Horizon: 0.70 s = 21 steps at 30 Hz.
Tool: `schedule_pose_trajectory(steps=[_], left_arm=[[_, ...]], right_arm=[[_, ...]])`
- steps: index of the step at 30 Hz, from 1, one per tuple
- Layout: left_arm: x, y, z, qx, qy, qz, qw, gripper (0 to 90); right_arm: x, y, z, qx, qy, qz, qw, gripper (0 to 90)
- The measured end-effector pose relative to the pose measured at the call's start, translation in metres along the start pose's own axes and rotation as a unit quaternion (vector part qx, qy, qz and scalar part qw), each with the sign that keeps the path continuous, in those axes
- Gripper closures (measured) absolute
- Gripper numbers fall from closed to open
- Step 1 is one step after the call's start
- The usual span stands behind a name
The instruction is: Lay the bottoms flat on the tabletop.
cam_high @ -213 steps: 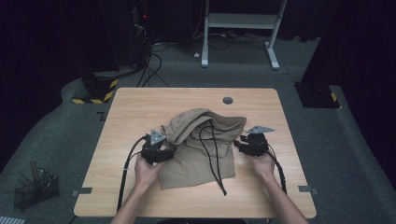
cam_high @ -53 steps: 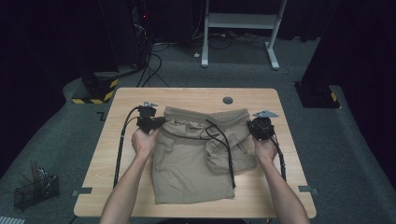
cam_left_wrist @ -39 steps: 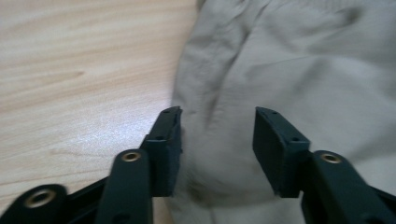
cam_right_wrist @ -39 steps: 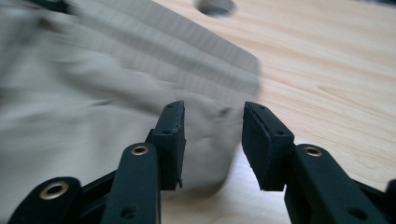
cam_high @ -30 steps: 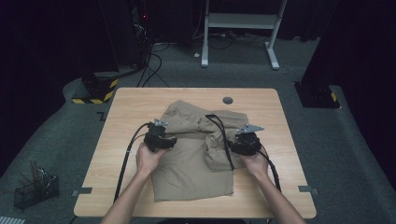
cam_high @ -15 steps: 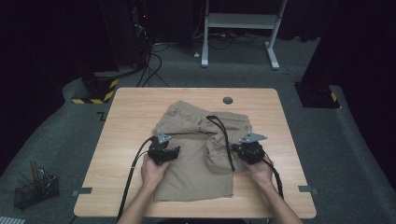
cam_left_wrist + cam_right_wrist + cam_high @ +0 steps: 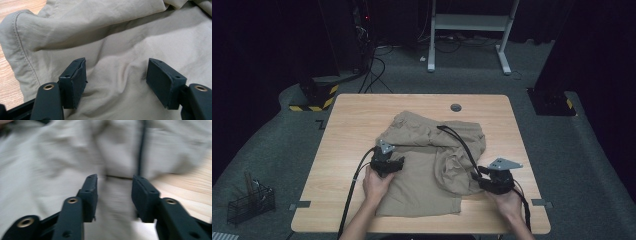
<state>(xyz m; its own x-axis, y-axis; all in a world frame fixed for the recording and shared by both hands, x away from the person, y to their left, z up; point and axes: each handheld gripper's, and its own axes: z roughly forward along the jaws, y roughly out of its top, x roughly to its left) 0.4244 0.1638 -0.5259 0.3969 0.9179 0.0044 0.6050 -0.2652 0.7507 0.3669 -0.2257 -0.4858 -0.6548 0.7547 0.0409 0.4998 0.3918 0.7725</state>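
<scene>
Shorts (image 7: 427,160), khaki, lie crumpled across the middle of the table (image 7: 352,115), the near part flat, the far and right parts bunched in folds. A stitched hem curls up at the left in the left gripper view (image 7: 22,37).

Left gripper (image 7: 388,164) rests on the shorts' left half, held by the left hand (image 7: 377,184). Its jaws stand wide apart over the cloth; a low ridge of fabric lies between them, and the pads do not press it. Nothing held.

Right gripper (image 7: 493,181) sits at the shorts' near right edge, partly over bare wood, held by the right hand (image 7: 508,204). Its jaws have just been opening and stand partly apart. The right gripper view is blurred: cloth and a dark seam or cable lie ahead of the pads (image 7: 145,195); no grip on the fabric is seen.

A black cable (image 7: 459,142) crosses the shorts from the far side to the right gripper. A round grommet (image 7: 456,107) sits in the far table edge.
</scene>
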Motion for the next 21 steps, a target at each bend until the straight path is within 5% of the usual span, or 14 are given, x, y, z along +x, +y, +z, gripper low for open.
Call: schedule_pose_trajectory(steps=[4, 7, 10, 16, 21], left_arm=[[0.0, -0.001, -0.001, 0.002, 0.009, -0.008, 0.9999, 32.2], [0.003, -0.004, -0.005, 0.002, 0.016, -0.013, 0.9998, 32.2], [0.007, -0.007, -0.008, 0.001, 0.021, -0.019, 0.9996, 32.2], [0.01, -0.009, -0.01, 0.002, 0.026, -0.021, 0.9994, 32.3], [0.01, -0.009, -0.01, 0.002, 0.026, -0.021, 0.9994, 32.3]], right_arm=[[0.021, 0.005, 0.022, 0.011, 0.027, -0.017, 0.9994, 53.5], [0.027, 0.013, 0.042, 0.03, 0.042, -0.026, 0.9983, 81.8], [0.03, 0.017, 0.04, 0.025, 0.042, -0.045, 0.9978, 88.5], [0.012, 0.003, -0.013, -0.02, -0.031, -0.038, 0.9986, 88.9], [-0.018, -0.024, -0.04, -0.003, -0.118, 0.005, 0.993, 88.9]])
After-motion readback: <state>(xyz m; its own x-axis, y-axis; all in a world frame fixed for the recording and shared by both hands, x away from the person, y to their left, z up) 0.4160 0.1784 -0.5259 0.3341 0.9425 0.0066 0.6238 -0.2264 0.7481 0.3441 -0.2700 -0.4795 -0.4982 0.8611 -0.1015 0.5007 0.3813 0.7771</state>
